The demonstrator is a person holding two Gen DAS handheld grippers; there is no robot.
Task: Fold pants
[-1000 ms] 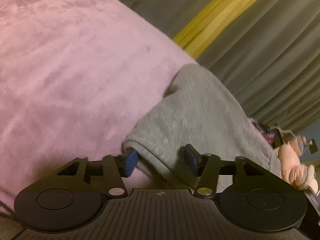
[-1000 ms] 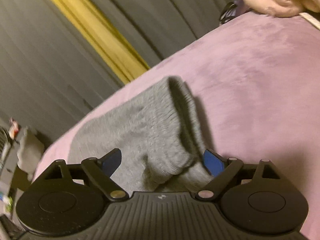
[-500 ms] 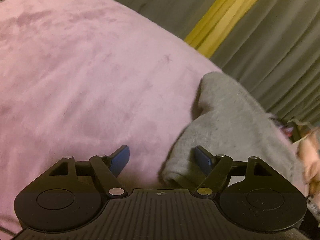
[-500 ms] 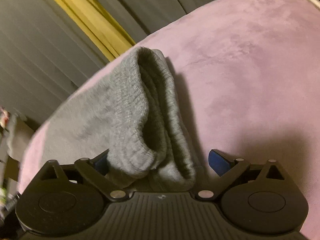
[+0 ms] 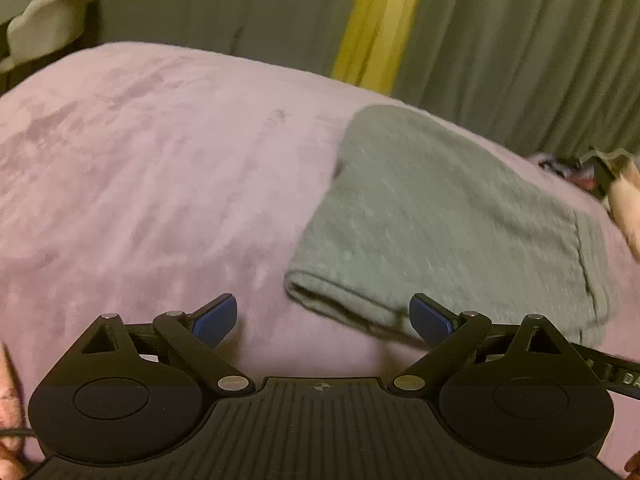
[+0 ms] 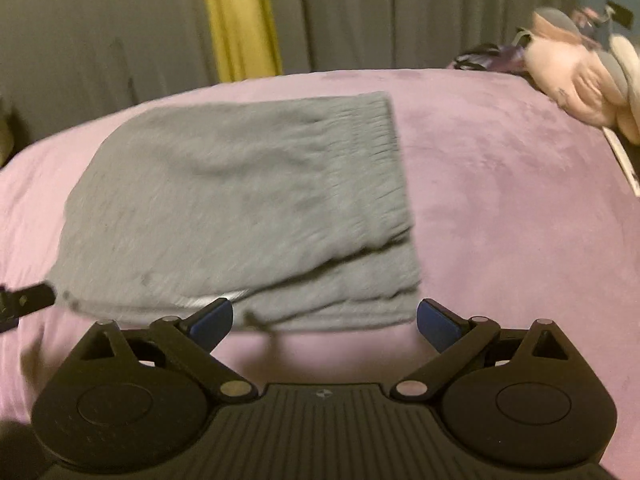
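The grey pants [image 6: 240, 208] lie folded in a flat stack on the pink blanket [image 6: 500, 208], ribbed waistband on the right side. They also show in the left wrist view [image 5: 440, 216], right of centre. My right gripper [image 6: 325, 318] is open and empty, just in front of the stack's near edge. My left gripper [image 5: 323, 316] is open and empty, at the stack's near left corner, its right finger [image 5: 430, 318] close beside the folded edge. Part of the left gripper [image 6: 24, 300] shows at the left edge of the right wrist view.
Grey curtains with a yellow stripe [image 6: 240, 20] hang behind the bed. A pink plush toy [image 6: 580, 84] and dark items [image 6: 488, 56] lie at the far right of the bed. A pale chair [image 5: 44, 24] stands at the far left.
Both grippers have let go of the pants, opened wide and pulled back. The pants, held bunched up before, now lie flat and folded on the blanket.
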